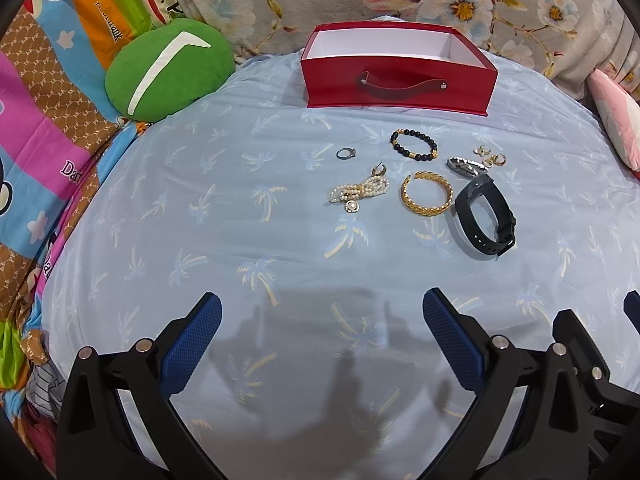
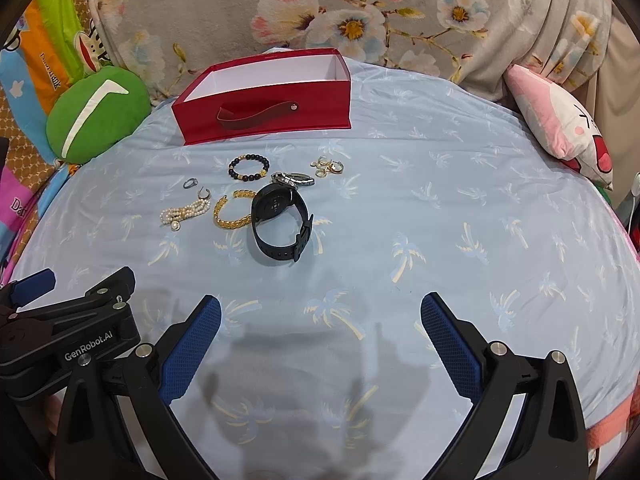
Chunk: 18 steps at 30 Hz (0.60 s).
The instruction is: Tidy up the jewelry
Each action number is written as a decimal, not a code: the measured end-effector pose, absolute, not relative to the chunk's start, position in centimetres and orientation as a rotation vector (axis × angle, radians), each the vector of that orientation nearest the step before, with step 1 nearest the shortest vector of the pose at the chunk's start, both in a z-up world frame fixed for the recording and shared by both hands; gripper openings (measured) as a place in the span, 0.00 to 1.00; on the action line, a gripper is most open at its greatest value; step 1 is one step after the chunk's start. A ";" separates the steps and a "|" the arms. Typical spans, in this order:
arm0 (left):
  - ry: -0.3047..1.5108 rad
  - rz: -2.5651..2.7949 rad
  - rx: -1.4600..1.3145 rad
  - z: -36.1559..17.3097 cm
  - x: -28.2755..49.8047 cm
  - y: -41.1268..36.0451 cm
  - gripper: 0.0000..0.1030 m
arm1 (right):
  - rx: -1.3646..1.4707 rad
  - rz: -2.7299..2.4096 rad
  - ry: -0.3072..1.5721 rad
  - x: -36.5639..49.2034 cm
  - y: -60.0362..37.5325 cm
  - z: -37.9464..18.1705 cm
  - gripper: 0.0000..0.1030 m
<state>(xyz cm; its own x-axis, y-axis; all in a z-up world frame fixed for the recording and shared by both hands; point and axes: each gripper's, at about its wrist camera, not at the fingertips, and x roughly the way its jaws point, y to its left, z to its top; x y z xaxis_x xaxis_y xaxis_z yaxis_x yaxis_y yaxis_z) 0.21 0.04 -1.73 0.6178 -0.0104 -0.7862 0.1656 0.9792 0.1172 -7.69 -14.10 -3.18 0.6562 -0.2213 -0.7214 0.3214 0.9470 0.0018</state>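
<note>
Evidently both tools (image 1: 322, 340) (image 2: 320, 344) gape (perhaps hovering) over bedsheet (image 1: 240, 240).

Glossy red box (image 1: 400, 88), shiny gold bangle (image 1: 427, 194), cloth sheet (image 1: 240, 240), perhaps cotton.

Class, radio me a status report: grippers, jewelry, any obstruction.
Left gripper and right gripper open, empty. Jewelry, black watch included, loose on bedsheet; red box empty as far as seen. Path clear.
</note>
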 end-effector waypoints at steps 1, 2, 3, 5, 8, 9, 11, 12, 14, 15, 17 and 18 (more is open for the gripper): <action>0.900 -0.102 0.185 -1.7 0.2 0.0 0.95 | 0.134 -0.308 0.798 -7.7 -14.1 -3.1 0.95; 0.901 -0.102 0.184 -1.7 0.2 0.0 0.95 | 0.135 -0.307 0.798 -7.6 -14.2 -3.1 0.95; 0.901 -0.102 0.184 -1.7 0.2 0.0 0.95 | 0.137 -0.306 0.799 -7.7 -14.1 -3.2 0.95; 0.902 -0.102 0.184 -1.8 0.2 0.1 0.95 | 0.136 -0.308 0.800 -7.7 -14.1 -3.3 0.95; 0.905 -0.101 0.179 -2.0 0.3 0.3 0.95 | 0.135 -0.307 0.799 -7.6 -14.2 -3.3 0.95; 0.910 -0.100 0.175 -2.1 0.4 0.4 0.95 | 0.135 -0.308 0.799 -7.6 -14.2 -3.1 0.95; 0.920 -0.102 0.168 -2.3 0.5 0.4 0.95 | 0.134 -0.308 0.801 -7.6 -14.2 -3.4 0.95; 0.924 -0.102 0.166 -2.4 0.6 0.4 0.95 | 0.134 -0.308 0.804 -7.6 -14.1 -3.7 0.95; 0.928 -0.104 0.167 -2.5 0.6 0.3 0.95 | 0.137 -0.307 0.807 -7.4 -14.2 -3.9 0.95; 0.928 -0.107 0.168 -2.5 0.7 0.3 0.95 | 0.138 -0.307 0.809 -7.4 -14.2 -3.9 0.95; 0.931 -0.111 0.169 -2.6 0.8 0.1 0.95 | 0.140 -0.307 0.812 -7.3 -14.2 -4.1 0.95; 0.935 -0.113 0.168 -2.7 0.9 0.1 0.95 | 0.143 -0.307 0.816 -7.1 -14.3 -4.1 0.95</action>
